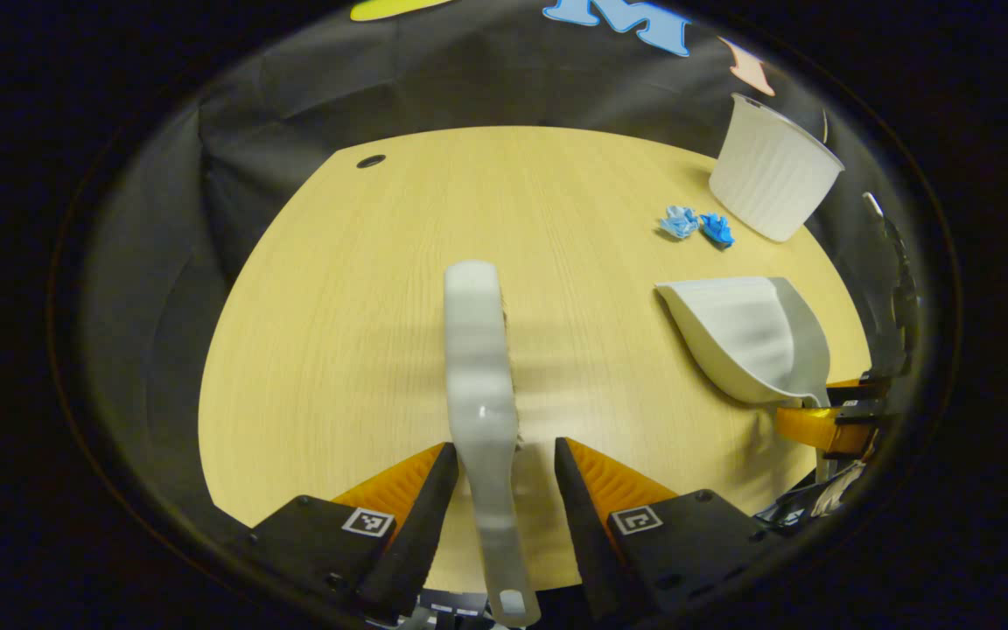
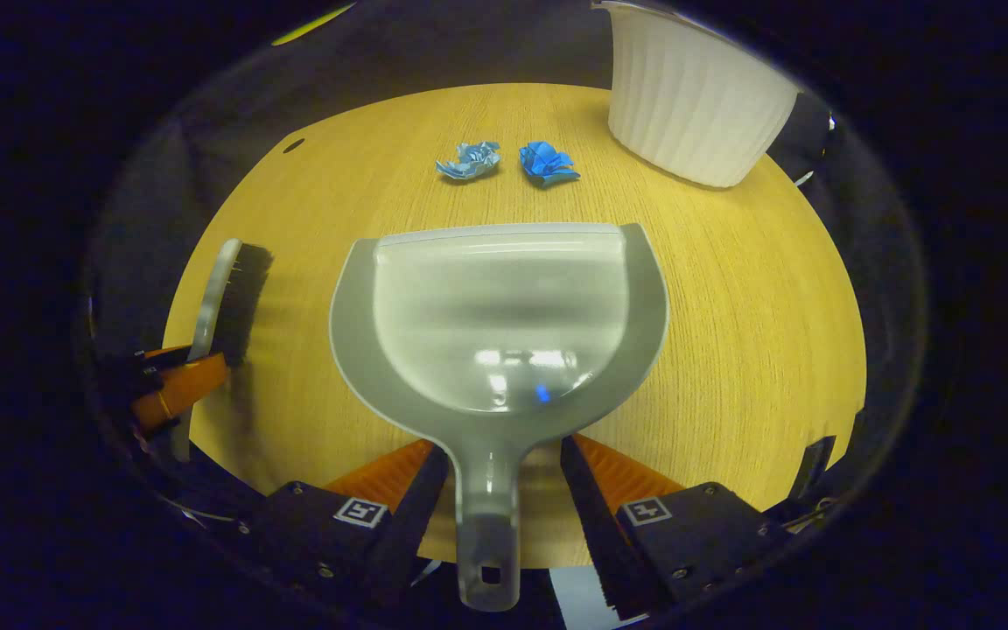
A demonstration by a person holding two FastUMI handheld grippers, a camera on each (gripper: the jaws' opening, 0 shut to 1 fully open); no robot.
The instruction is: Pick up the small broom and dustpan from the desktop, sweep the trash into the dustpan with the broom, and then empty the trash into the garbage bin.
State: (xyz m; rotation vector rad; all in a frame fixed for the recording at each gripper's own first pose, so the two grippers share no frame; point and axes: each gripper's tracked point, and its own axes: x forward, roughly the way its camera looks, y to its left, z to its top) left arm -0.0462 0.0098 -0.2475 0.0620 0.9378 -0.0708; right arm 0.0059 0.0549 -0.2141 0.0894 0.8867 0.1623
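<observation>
The left gripper (image 1: 498, 490) is shown with its fingers spread to either side of the broom (image 1: 478, 367) handle; a gap is visible on each side, so the handle is straddled, not pinched. The broom lies on the desk (image 1: 338, 332), bristles turned away from the left gripper view. The right gripper (image 2: 504, 490) is likewise presented with fingers spread about the dustpan (image 2: 500, 315) handle, daylight being seen on both sides. The dustpan rests flat, its open lip facing two crumpled blue scraps (image 2: 508, 162), which lie just beyond it and near the white ribbed bin (image 2: 688, 96).

Risks judged from this arrangement:
- The broom handle is thin and smooth. If the fingers are closed off-centre, it may be rolled or tilted, and the bristles would then meet the desk at a poor angle.
- The dustpan is gripped far from its pan. A loose pinch could let the lip droop or lift, so that scraps are pushed beneath it.
- The scraps are light and may be flicked past the pan or off the desk by a brisk stroke.
- The bin stands close by and could be knocked during sweeping or tipping.
</observation>
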